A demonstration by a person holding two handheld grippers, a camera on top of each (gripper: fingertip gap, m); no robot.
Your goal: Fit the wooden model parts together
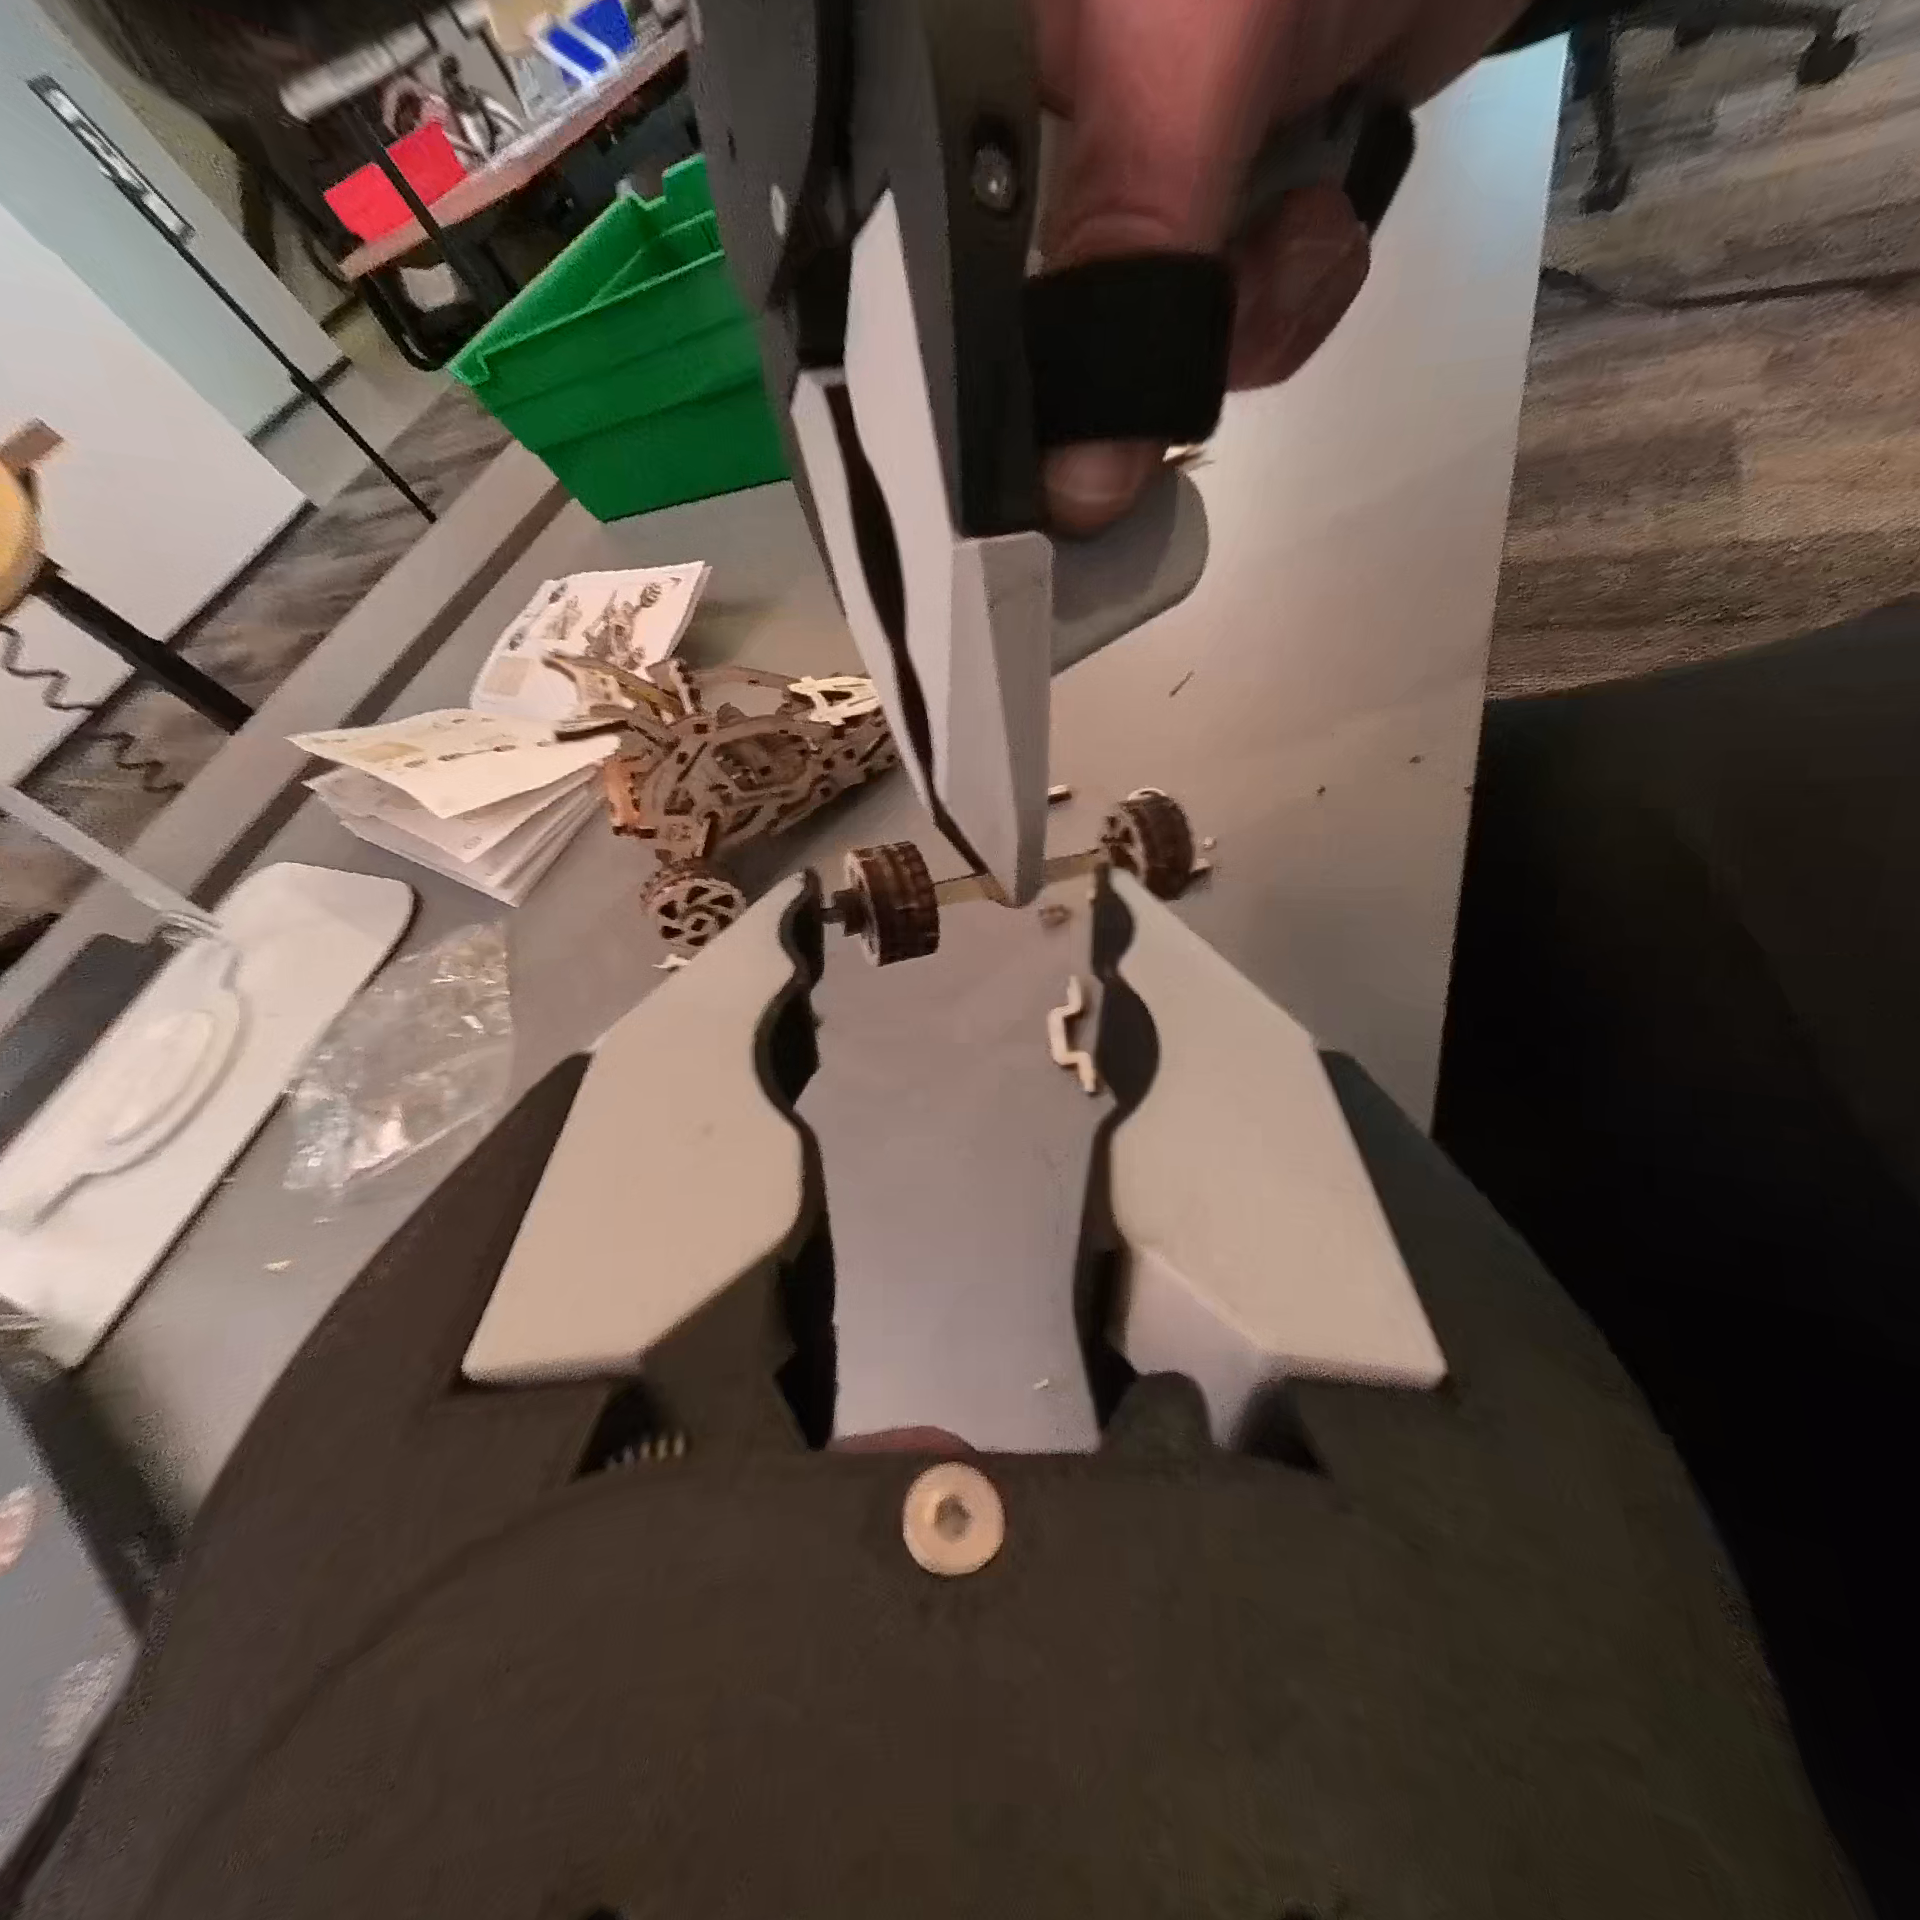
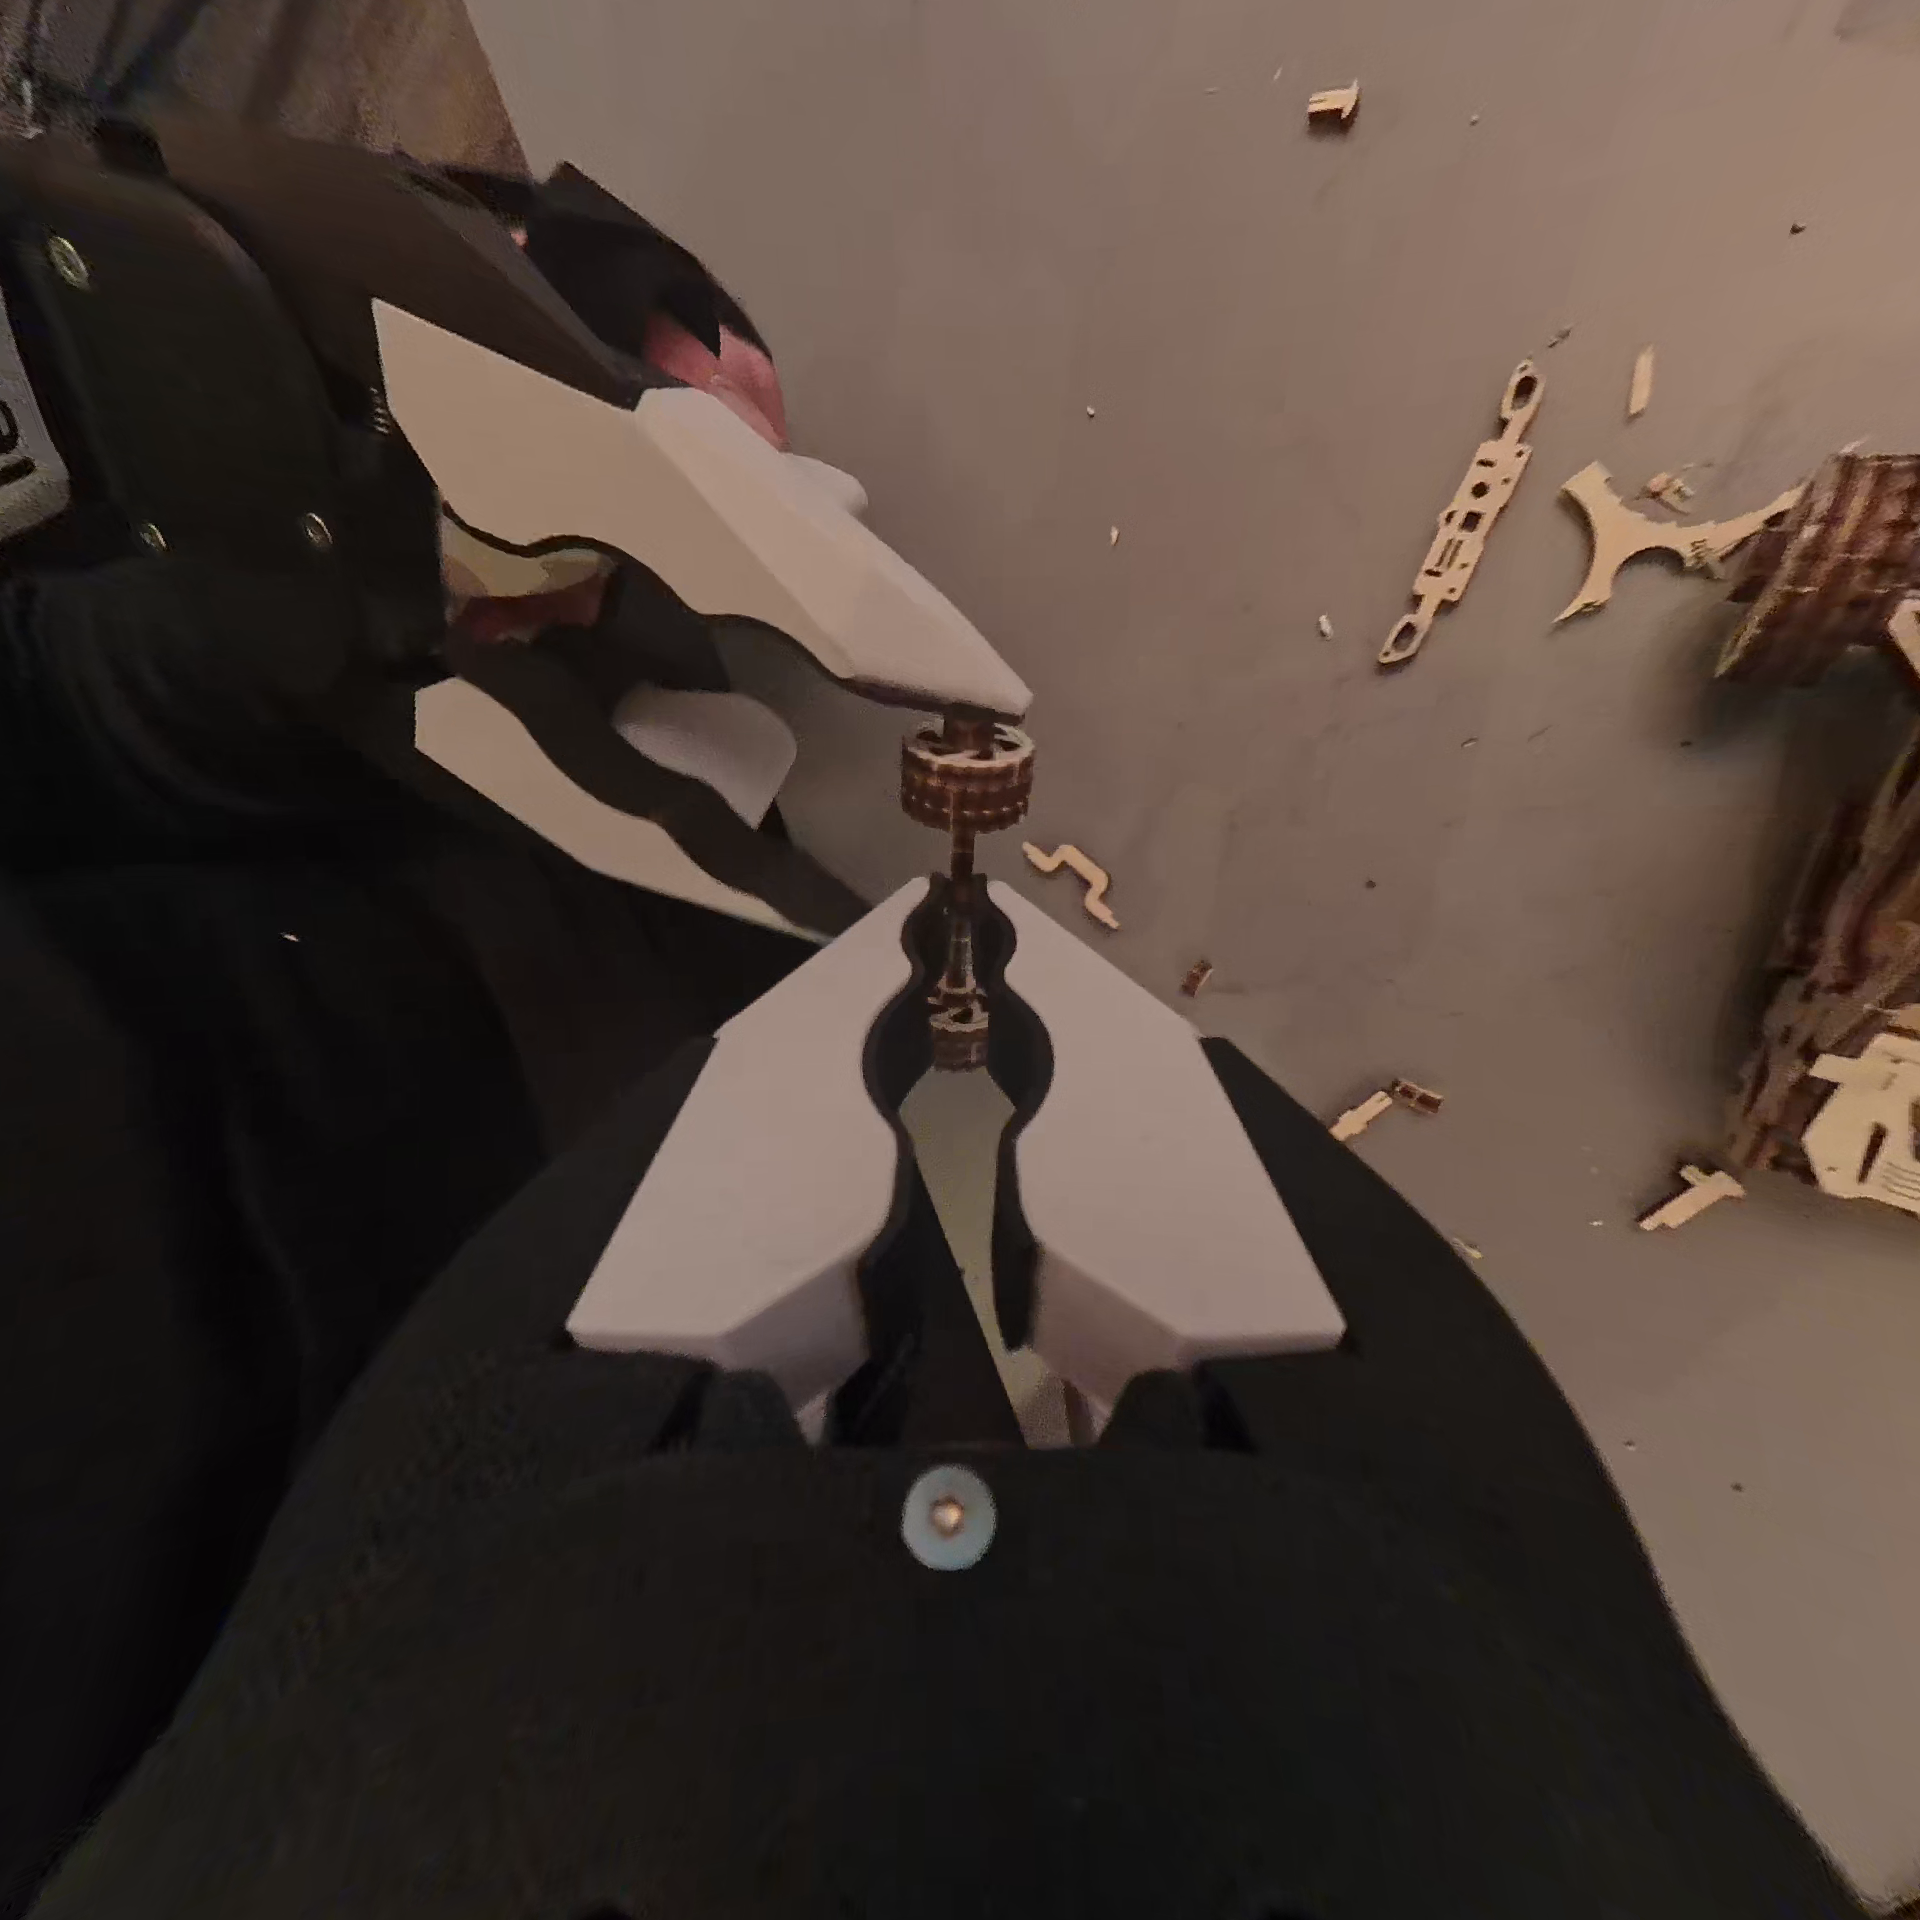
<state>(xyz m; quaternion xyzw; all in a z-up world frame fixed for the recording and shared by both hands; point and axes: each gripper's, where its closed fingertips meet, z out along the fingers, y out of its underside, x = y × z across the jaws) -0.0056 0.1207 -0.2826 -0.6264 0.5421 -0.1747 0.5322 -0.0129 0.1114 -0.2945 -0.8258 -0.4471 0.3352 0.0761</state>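
A wooden axle (image 1: 961,885) with two dark wheels, one (image 1: 896,902) on the left and one (image 1: 1148,840) on the right, is held just above the grey table (image 1: 956,1195). My right gripper (image 1: 995,883) comes down from above and is shut on the axle between the wheels. In the right wrist view my right gripper (image 2: 958,891) clamps the axle, with one wheel (image 2: 966,774) beyond the tips and the other (image 2: 956,1044) between the fingers. My left gripper (image 1: 956,904) is open. Its one finger (image 2: 831,551) touches the axle's end by the near wheel.
The part-built wooden car model (image 1: 727,769) lies behind the axle, beside an open booklet (image 1: 478,800). A green bin (image 1: 623,364), a white tray (image 1: 156,1039) and a plastic bag (image 1: 416,1039) lie to the left. Loose wooden pieces (image 2: 1465,509) and a zigzag part (image 1: 1075,1029) lie on the table. Only a small space, under 4 cm, lies between the two pairs of fingers.
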